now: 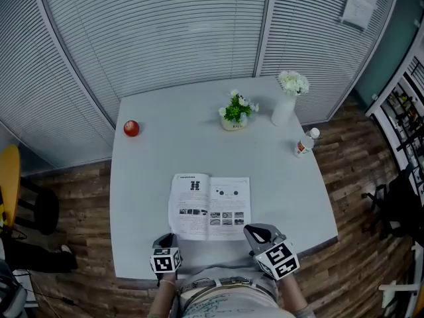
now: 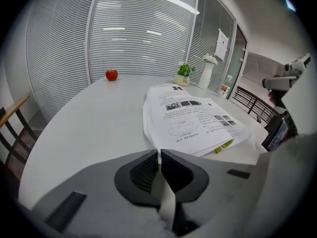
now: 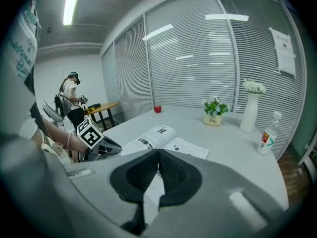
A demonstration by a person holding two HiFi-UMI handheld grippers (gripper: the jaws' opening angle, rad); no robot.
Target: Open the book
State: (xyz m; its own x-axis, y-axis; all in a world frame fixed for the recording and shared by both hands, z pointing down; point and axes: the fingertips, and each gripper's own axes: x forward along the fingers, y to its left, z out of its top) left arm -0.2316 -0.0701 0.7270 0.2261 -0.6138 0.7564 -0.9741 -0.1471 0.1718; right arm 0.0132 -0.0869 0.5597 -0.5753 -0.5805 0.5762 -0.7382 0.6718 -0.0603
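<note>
The book (image 1: 211, 207) lies open and flat on the white table (image 1: 159, 171), printed pages up, near the front edge. In the left gripper view the book (image 2: 193, 120) spreads just past my left gripper (image 2: 159, 152), whose jaws are shut with nothing seen between them. From the head view my left gripper (image 1: 166, 240) sits at the book's front left corner. My right gripper (image 1: 254, 231) sits at its front right corner. The right gripper view has my right gripper (image 3: 158, 151) shut and empty, the book (image 3: 158, 137) lying behind its tips.
A red apple (image 1: 131, 128) rests at the table's far left. A small potted plant (image 1: 235, 111), a white vase of flowers (image 1: 286, 101) and a bottle (image 1: 305, 142) stand at the far right. A yellow chair (image 1: 8, 177) stands left of the table. A person (image 3: 72, 100) stands farther off.
</note>
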